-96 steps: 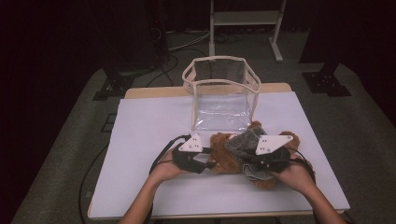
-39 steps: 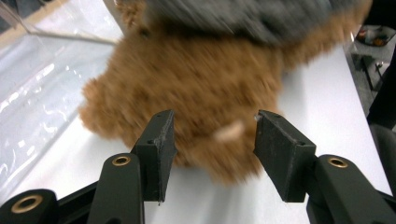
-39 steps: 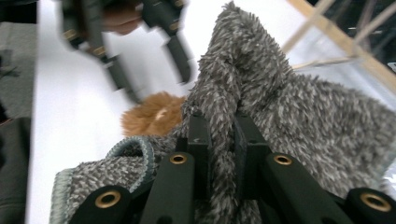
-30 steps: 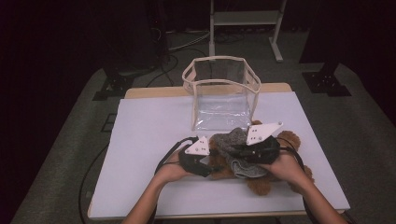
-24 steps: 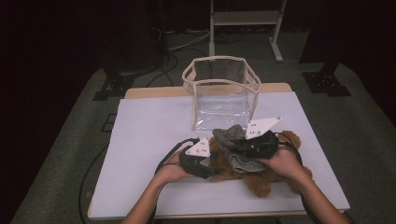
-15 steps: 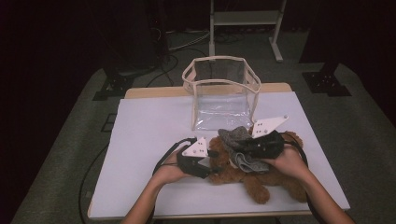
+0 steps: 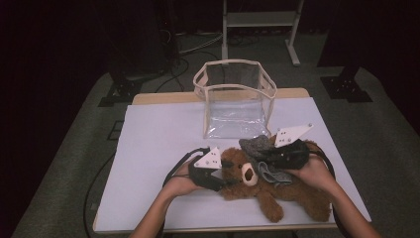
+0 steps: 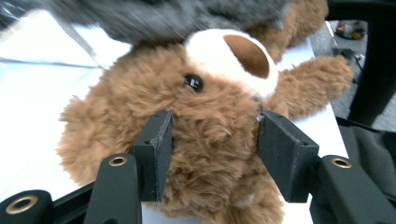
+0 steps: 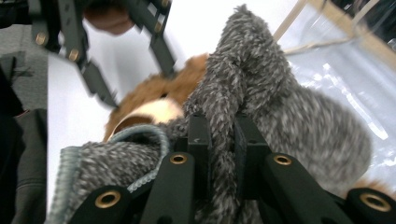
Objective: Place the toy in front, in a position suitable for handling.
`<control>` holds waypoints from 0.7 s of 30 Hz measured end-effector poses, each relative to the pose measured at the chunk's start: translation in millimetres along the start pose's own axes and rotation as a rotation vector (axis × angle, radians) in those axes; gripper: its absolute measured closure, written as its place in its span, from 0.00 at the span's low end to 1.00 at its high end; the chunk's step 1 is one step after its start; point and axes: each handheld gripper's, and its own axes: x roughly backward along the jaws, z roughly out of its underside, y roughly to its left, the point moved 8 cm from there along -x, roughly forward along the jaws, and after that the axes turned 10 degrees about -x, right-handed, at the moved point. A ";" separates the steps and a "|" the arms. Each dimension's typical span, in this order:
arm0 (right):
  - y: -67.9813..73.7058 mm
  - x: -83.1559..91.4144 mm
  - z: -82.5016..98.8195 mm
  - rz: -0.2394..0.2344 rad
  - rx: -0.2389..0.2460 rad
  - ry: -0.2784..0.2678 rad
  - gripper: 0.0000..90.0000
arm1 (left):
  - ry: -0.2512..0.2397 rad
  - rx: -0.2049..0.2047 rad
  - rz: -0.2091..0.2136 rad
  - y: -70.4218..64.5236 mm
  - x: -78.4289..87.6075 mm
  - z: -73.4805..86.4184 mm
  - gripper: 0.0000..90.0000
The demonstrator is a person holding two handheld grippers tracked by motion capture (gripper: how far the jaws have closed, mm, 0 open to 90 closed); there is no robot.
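Bear (image 7: 257,186) lies on table (image 7: 158,144), head toward left gripper (image 8: 212,154), which clamps the head. Right gripper (image 9: 219,140) pinches grey knit garment (image 9: 280,112) over bear's chest, just right of head; garment must go headward.

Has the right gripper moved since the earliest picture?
Yes. The right gripper, shut on the grey garment, has moved up and back, closer to the clear bag.

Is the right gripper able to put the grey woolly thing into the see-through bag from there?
Probably yes. The right gripper pinches the grey knit garment, and the clear bag stands open just behind it, with bare table between.
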 end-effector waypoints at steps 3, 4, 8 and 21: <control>7.5 -2.4 4.5 -0.037 0.002 0.002 0.87 | -0.026 0.011 -0.012 2.9 -0.1 -1.2 0.50; 13.5 -3.4 4.2 -0.058 0.017 0.001 0.87 | -0.031 0.015 -0.005 2.4 -2.4 -0.6 0.50; 15.5 -3.8 1.3 -0.050 0.034 0.003 0.87 | -0.030 0.019 0.015 -1.2 -5.4 0.9 0.50; 8.7 -2.6 14.3 -0.016 0.033 0.054 0.88 | -0.029 -0.016 -0.013 2.2 1.6 -2.5 0.49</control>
